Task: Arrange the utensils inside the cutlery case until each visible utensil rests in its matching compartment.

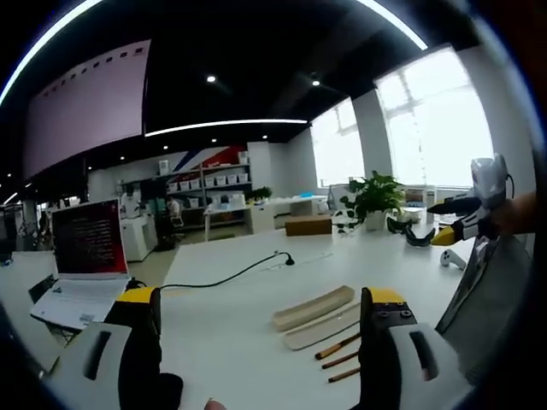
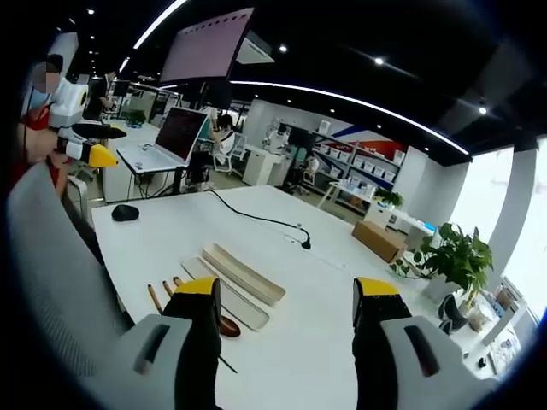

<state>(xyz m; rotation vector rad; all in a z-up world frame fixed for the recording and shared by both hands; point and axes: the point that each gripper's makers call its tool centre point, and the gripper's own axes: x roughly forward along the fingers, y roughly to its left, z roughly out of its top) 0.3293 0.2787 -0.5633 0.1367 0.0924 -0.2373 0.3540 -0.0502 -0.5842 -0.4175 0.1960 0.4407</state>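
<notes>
The left gripper [image 1: 261, 342] is held with fingers wide and empty above the tabletop [image 1: 231, 325]; the right gripper [image 2: 286, 333] likewise. The case [image 1: 314, 307] and its lid [image 1: 320, 328] are laid side by side on the tabletop, with utensils [image 1: 338, 360] just beside them. A laptop [image 1: 81, 265] is seen well apart.

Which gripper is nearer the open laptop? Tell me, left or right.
Left. The left gripper hangs close by the laptop; the right gripper hangs over the cutlery case, with the laptop far across the table.
</notes>
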